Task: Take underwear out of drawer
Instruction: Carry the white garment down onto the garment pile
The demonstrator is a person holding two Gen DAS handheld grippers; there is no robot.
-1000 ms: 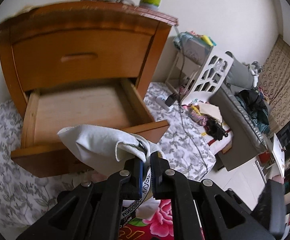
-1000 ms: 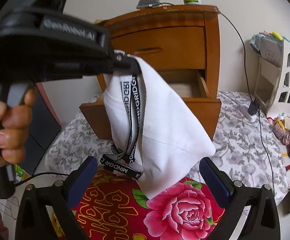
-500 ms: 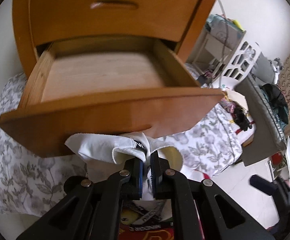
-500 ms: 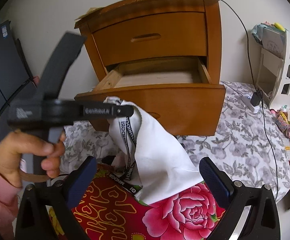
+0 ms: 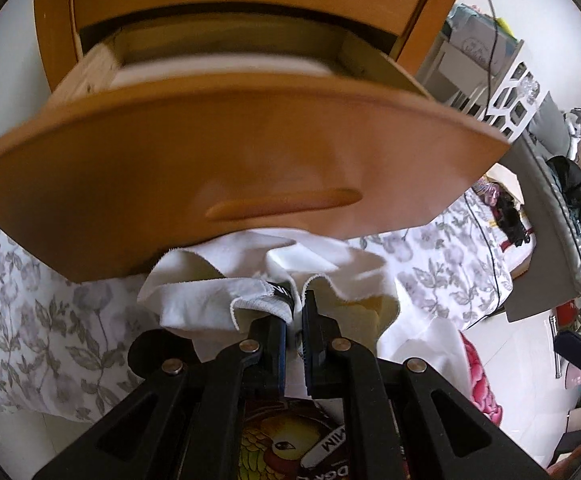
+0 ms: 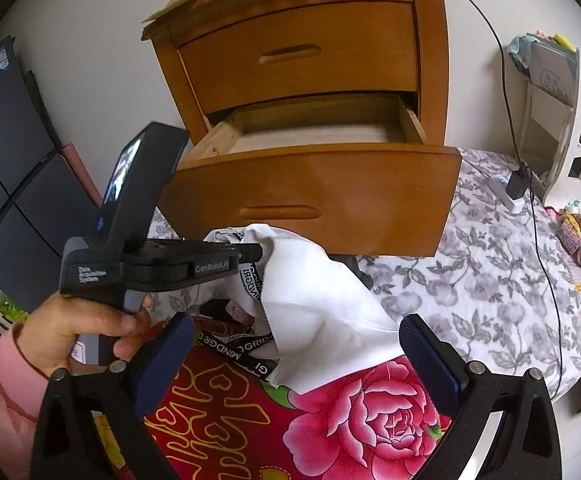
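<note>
A bedroom is spreading out around me: a wooden nightstand (image 5: 250,8) against a pale wall, a grey floral sheet (image 5: 30,300) below it, clutter off to the right.

Through the left wrist camera, I am clamping my left gripper (image 5: 295,312) tight on the white underwear (image 5: 226,304), pinching it at the lettered waistband. The cloth is bunching just under the front of the open drawer (image 5: 250,168), out of the box and below its handle. I judge the removal done; what I am working on is the set-down, so I should be carrying the garment clear of that overhanging front edge before letting go.

Through the right wrist camera, my right gripper (image 6: 294,356) is standing wide open, holding nothing. The underwear is hanging from the left gripper, its lower fold touching the red flowered blanket (image 6: 370,420). There is open room rightward over the sheet; a black cable (image 6: 546,272) is trailing there, worth avoiding.
</note>
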